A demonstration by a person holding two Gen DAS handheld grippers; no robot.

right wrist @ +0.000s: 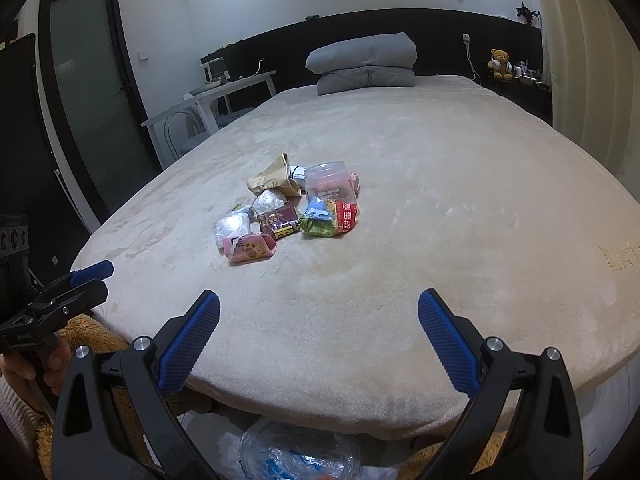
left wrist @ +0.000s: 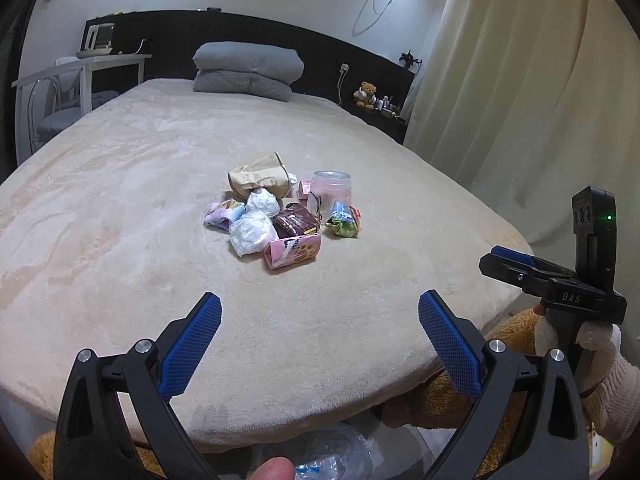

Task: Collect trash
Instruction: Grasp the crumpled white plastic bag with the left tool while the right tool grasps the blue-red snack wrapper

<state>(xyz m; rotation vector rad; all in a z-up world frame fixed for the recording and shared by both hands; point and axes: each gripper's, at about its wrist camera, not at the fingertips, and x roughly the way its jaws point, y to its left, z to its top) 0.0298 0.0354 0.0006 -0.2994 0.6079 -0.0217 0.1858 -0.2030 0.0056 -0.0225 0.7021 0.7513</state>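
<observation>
A small pile of trash lies in the middle of the beige bed (left wrist: 120, 184): a crumpled brown paper bag (left wrist: 259, 179), a clear plastic jar (left wrist: 332, 187), white plastic wads (left wrist: 252, 232), a brown wrapper (left wrist: 295, 221), a pink box (left wrist: 292, 252) and a green-blue packet (left wrist: 344, 220). The pile also shows in the right wrist view, with the jar (right wrist: 330, 184) and pink box (right wrist: 250, 250). My left gripper (left wrist: 320, 320) is open and empty, over the bed's near edge. My right gripper (right wrist: 319, 318) is open and empty beside it. A clear plastic bag (right wrist: 296, 456) lies below the bed edge.
Folded grey bedding (left wrist: 248, 70) sits at the head of the bed. A white desk (left wrist: 84, 64) and chair stand at the left, a curtain (left wrist: 520, 80) at the right, a teddy bear (left wrist: 365, 95) on a shelf. A dark door (right wrist: 88, 92) is far left.
</observation>
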